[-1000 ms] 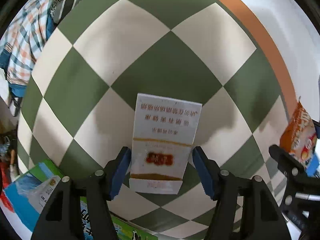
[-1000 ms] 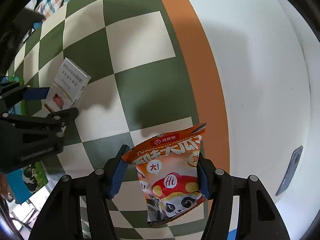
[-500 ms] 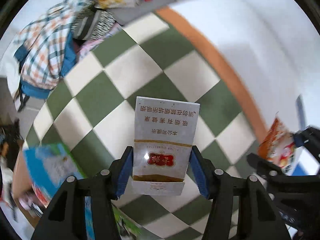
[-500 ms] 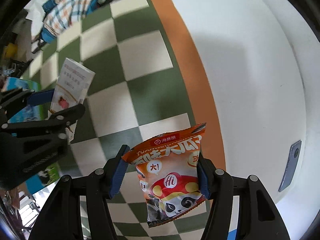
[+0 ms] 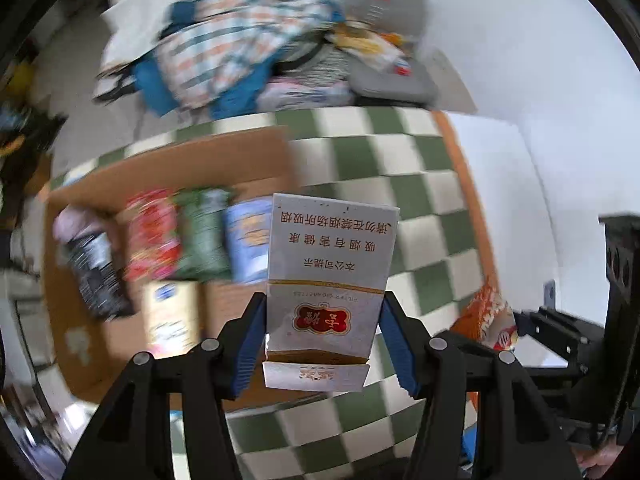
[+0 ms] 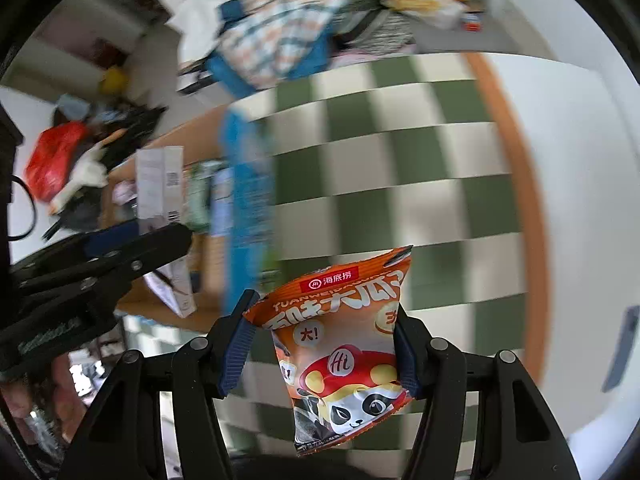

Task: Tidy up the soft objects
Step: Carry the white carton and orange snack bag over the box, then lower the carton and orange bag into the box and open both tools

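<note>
Blue pads of the left gripper (image 5: 322, 344) clamp a white carton (image 5: 328, 280) at centre frame, above a blurred cardboard box (image 5: 248, 160) of packets at left. Right gripper (image 6: 322, 344) grips an orange snack bag (image 6: 344, 344) at lower centre over the green-and-white checkered floor (image 6: 400, 160). Plaid clothing (image 6: 280, 24) lies at upper centre.

Lived-in home room (heaped clothes (image 5: 240, 44), checkered floor mat (image 5: 400, 168))
</note>
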Motion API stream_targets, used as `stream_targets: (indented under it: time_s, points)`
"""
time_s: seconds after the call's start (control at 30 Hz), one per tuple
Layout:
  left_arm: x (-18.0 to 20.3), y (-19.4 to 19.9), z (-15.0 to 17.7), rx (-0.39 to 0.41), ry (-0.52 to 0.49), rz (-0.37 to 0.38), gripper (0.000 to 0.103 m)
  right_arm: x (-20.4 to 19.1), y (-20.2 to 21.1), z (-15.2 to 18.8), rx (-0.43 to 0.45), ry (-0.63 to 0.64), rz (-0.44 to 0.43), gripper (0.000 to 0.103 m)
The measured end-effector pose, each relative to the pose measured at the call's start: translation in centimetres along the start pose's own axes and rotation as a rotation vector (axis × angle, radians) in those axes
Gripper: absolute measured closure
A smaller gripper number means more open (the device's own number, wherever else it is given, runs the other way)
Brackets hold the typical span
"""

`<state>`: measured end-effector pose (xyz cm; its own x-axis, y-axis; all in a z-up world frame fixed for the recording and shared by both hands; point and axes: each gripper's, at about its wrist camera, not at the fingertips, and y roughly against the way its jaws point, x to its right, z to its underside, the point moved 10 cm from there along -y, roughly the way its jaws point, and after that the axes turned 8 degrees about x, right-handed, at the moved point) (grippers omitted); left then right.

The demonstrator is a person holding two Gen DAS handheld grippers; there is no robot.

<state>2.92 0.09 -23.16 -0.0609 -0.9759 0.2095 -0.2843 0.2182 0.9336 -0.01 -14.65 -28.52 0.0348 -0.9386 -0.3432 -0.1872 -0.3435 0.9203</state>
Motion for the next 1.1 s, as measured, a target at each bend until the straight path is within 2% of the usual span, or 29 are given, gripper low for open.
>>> stream_targets:
  time_s: [0.17,0.27,0.37,0.47,0.67,0.93,1.1]
  points:
    - [-10.1,1.6,1.8,0.006,0.103,-0.122,0.049,-8.4,-2.9,1.4,-0.039,0.06,-0.073,0.04]
    - [-14.9,1.6,3.3,-0.017,0.148,-0.175,0.049,-11.2,-4.9,1.6,-0.048,0.076,-0.069,0.04]
    - [-18.3,0.7,5.0,-0.062,0.195,-0.191,0.049,-13.2,-7.1,1.6,-0.061,0.094,-0.045,0.04]
    - [-19.8,-0.8,6.1,-0.102,0.219,-0.179,0.049,-14.7,-8.9,1.8,-0.069,0.103,-0.021,0.04]
    - [-21.0,-4.6,8.6,-0.205,0.25,-0.151,0.049,-15.0,-11.4,1.4,-0.093,0.098,0.011,0.04]
    - [-21.9,-6.7,9.6,-0.25,0.269,-0.133,0.049,-14.8,-13.0,1.1,-0.108,0.066,0.035,0.04]
    - [-21.3,-7.1,10.0,-0.281,0.242,-0.121,0.048,-15.0,-13.8,1.6,-0.123,0.045,0.032,0.04]
